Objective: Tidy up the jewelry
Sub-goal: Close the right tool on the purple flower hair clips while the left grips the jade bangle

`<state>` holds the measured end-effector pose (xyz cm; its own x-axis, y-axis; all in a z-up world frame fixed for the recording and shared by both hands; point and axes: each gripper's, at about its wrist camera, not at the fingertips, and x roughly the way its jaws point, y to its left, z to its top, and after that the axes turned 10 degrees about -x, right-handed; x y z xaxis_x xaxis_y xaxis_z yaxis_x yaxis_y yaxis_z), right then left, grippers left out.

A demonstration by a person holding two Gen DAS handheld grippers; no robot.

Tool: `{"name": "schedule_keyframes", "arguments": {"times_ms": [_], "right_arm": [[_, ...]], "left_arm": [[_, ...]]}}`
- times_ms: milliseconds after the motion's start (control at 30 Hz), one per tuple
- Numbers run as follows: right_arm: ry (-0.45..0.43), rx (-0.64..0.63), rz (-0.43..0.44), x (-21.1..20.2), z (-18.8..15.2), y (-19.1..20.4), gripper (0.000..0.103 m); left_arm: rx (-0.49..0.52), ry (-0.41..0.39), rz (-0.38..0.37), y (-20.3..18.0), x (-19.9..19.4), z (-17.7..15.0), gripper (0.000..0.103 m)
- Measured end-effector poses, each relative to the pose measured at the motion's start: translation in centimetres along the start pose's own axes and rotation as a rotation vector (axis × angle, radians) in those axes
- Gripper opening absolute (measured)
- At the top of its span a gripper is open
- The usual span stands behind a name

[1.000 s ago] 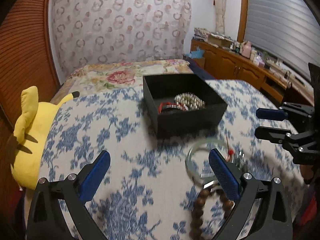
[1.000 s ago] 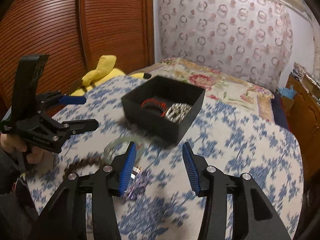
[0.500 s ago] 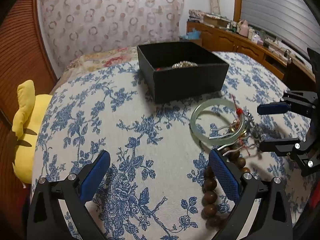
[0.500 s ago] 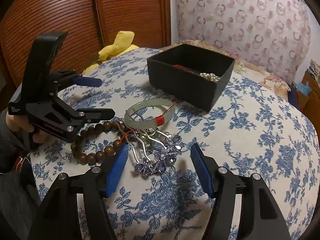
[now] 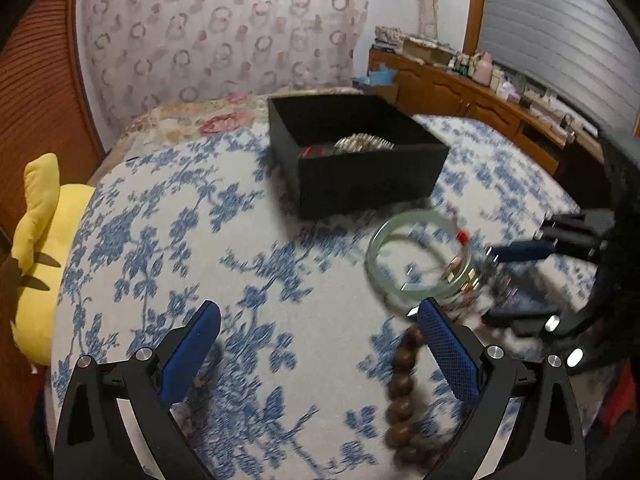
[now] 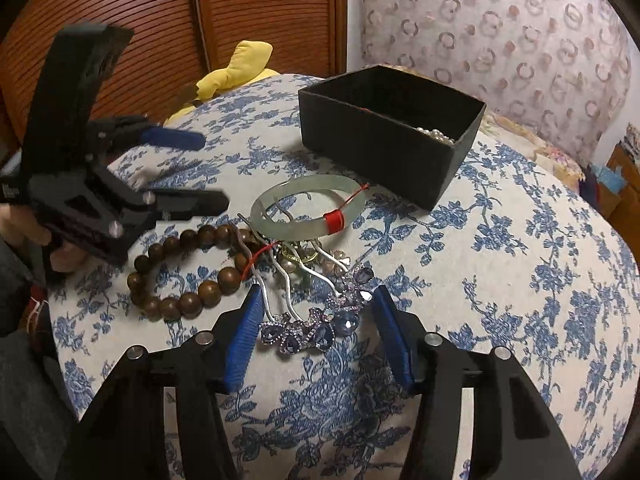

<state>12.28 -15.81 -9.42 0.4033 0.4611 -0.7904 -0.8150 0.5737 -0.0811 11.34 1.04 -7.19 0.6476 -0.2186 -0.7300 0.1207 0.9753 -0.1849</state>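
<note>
On floral bedspread (image 6: 520,248), right gripper (image 6: 316,322) straddled purple jeweled hairpin (image 6: 316,330), jaws spread, nothing held; left gripper (image 5: 316,344) gaped idle. Likely next: pinch, carry to black box (image 6: 384,148).

No text, label, brand or number can be read here. The left gripper (image 6: 172,172), seen from the right wrist view, carries a small white marking at the frame's left edge and a dark reddish strip of print on its side, both too small and blurred to make out.
</note>
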Motion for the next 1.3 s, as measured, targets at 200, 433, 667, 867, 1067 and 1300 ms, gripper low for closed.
{"name": "schedule_keyframes", "arguments": {"times_ms": [200,433,667,867,1067,1300], "right_arm": [[-0.008,0.003,-0.003,0.0,-0.3,-0.3,0.058],[-0.006,-0.009,-0.021,0.2,-0.3,-0.1,0.058],[-0.005,-0.012,-0.025,0.2,-0.4,0.0,0.058],[-0.005,-0.012,-0.026,0.2,-0.4,0.0,0.058],[-0.003,-0.014,-0.028,0.2,-0.4,0.0,0.058],[-0.003,-0.015,-0.029,0.2,-0.4,0.1,0.058]], "left_arm": [[0.008,-0.011,-0.068,-2.0,0.6,1.7,0.095],[0.007,0.070,-0.136,-3.3,2.7,2.9,0.095],[0.060,0.133,-0.114,-5.0,4.5,3.3,0.095],[0.073,0.152,-0.095,-5.4,5.4,3.4,0.095],[0.075,0.163,-0.109,-5.4,5.7,3.3,0.069],[0.065,0.120,-0.062,-4.1,4.2,3.3,0.068]]}}
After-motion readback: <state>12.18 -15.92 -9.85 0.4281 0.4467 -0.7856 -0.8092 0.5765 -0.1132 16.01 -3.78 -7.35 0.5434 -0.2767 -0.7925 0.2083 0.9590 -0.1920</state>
